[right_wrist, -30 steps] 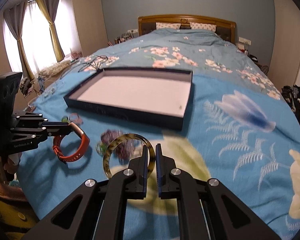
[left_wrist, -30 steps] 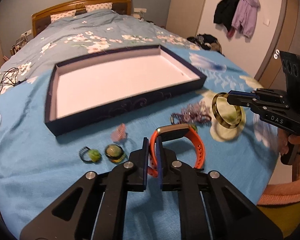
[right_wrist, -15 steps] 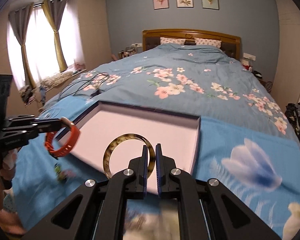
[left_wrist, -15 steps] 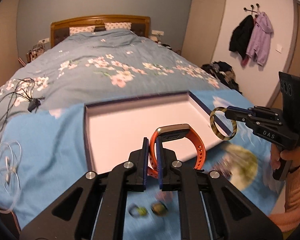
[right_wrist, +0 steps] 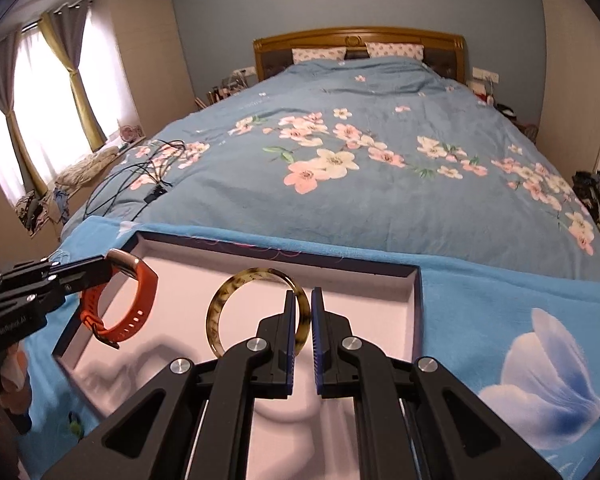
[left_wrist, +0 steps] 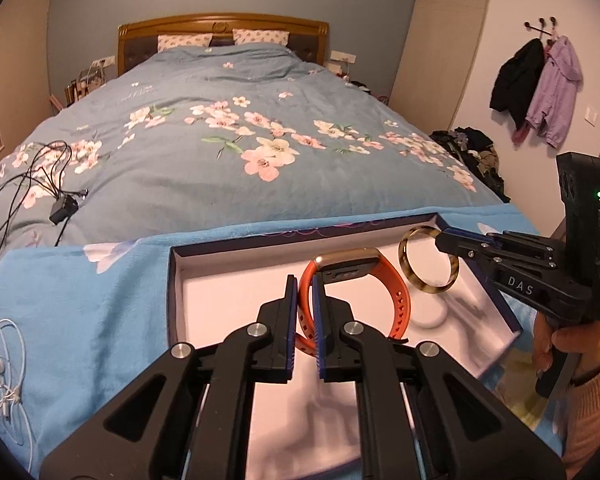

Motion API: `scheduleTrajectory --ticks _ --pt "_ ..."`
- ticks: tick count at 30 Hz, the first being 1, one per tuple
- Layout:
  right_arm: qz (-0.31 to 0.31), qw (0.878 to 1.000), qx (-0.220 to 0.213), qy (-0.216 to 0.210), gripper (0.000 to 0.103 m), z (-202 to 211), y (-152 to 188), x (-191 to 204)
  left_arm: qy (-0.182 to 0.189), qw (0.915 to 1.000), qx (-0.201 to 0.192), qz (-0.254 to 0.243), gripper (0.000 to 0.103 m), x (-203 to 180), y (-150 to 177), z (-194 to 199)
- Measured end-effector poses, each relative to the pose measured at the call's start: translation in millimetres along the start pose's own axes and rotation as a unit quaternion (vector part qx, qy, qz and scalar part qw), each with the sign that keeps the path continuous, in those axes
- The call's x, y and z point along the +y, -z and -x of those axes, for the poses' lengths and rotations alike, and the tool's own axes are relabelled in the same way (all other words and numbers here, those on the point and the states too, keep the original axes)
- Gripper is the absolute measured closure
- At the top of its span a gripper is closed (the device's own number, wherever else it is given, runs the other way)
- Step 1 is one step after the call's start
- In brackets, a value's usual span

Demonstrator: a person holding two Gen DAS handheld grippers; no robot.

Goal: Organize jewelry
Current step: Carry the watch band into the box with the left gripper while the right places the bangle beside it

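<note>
Left gripper [left_wrist: 305,280] is clamped tight on the orange watch [left_wrist: 356,296], pinching the strap so the watch hangs in the air over the white inside of the dark tray [left_wrist: 236,304]. Right gripper [right_wrist: 302,300] is closed just as snug on the rim of the tortoiseshell bangle [right_wrist: 236,308], also held up above the tray and not touching its floor. Tray sits on the light blue blanket [right_wrist: 500,304] at the foot of the bed [right_wrist: 360,128]. Some cables [left_wrist: 40,184] lie off on the bedspread
</note>
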State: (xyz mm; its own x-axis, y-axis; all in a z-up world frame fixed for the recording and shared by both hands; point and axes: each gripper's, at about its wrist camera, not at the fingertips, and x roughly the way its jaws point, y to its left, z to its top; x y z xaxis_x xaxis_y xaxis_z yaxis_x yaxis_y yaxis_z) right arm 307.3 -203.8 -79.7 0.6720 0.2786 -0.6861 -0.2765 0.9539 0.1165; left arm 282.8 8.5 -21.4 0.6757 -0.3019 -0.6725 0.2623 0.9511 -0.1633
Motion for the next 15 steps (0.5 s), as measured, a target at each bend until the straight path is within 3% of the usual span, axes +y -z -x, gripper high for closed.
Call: scheduleTrajectory --ticks 15 --pt "-0.004 0.998 0.057 0.039 0.097 -46 -18 3 -0.034 0.9962 0.071 0.036 0.095 24 -16 -80"
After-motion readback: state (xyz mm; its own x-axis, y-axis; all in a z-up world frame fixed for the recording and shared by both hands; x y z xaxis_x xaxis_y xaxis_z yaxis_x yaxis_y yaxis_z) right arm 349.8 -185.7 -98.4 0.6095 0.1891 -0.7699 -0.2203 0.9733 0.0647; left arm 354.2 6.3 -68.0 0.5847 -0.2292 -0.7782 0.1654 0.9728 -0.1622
